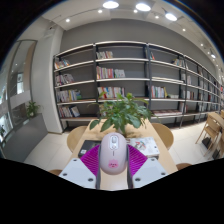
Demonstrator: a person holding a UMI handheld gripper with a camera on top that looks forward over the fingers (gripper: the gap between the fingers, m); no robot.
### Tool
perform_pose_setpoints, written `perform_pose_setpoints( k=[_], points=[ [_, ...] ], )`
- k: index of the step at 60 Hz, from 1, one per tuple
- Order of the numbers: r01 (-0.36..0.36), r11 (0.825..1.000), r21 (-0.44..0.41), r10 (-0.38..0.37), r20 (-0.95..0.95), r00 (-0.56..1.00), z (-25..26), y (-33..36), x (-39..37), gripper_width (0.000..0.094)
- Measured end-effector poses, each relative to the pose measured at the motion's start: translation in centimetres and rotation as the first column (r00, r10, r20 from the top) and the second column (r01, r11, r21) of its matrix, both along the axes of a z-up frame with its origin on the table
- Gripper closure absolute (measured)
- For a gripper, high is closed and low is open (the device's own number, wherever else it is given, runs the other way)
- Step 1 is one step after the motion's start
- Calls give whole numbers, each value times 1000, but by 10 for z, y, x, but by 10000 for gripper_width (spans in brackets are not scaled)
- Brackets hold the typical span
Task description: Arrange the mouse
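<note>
Library-type room: long bookshelves (130, 75) line the far wall under ceiling lights, over a pale floor. A round wooden table (160, 133) stands below and ahead. The gripper (113, 170) is raised above it, its fingers (82, 170) pressed against the two flanks of a white mouse (113, 154), which sits lengthwise between them, clear of the table. Judged: the side grip keeps the mouse level for carrying and setting down. On the table, a pink mat (145, 147) lies directly beyond the mouse, the likely place for it. A potted plant (122, 110) stands further back at centre; its leaves could obstruct a far approach. A chair (212, 128) stands at the right.
</note>
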State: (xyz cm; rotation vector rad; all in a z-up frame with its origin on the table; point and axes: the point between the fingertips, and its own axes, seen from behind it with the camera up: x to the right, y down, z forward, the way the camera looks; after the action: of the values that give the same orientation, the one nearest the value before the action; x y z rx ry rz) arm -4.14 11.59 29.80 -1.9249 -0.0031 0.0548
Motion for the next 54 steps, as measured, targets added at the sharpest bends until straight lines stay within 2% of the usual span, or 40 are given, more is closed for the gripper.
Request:
perform_pose_setpoints(
  k=[3,6,9,11,15,20,29,34,35,36,37,38,39,44,47,50,52,53,54],
  points=[
    [-31,1000,3,31,-1,1000,-11,0,-48,573],
    [-63,997,-37,63,-13,998,-28,11,-77,572],
    [-93,991,-100,90,-28,996,-67,11,-108,573],
    [-100,985,-141,97,-29,995,-116,0,-137,574],
    [-104,963,-247,101,-23,995,-154,-7,-149,571],
    [-93,938,-333,98,-3,995,-222,-17,-159,571],
    [-67,899,-432,87,27,996,-287,-39,-167,572],
    [-62,884,-463,82,24,996,-316,-51,-172,566],
    [-57,898,-437,79,31,996,-314,-49,-173,566],
    [-56,903,-426,80,40,996,-314,-48,-172,570],
    [-54,899,-435,84,51,995,-317,-51,-171,568],
    [-54,903,-427,88,60,994,-315,-50,-171,569],
    [-55,898,-436,91,63,994,-310,-49,-169,542],
    [-39,903,-428,65,46,997,-314,-45,-171,477],
    [-37,894,-446,60,37,998,-313,-46,-170,436],
    [-21,880,-474,46,41,998,-311,-51,-168,230],
    [-6,881,-473,33,49,998,-304,-51,-164,90],
    [-6,885,-465,32,49,998,-298,-50,-164,62],
    [-8,890,-456,33,47,998,-294,-48,-164,82]
  ],
)
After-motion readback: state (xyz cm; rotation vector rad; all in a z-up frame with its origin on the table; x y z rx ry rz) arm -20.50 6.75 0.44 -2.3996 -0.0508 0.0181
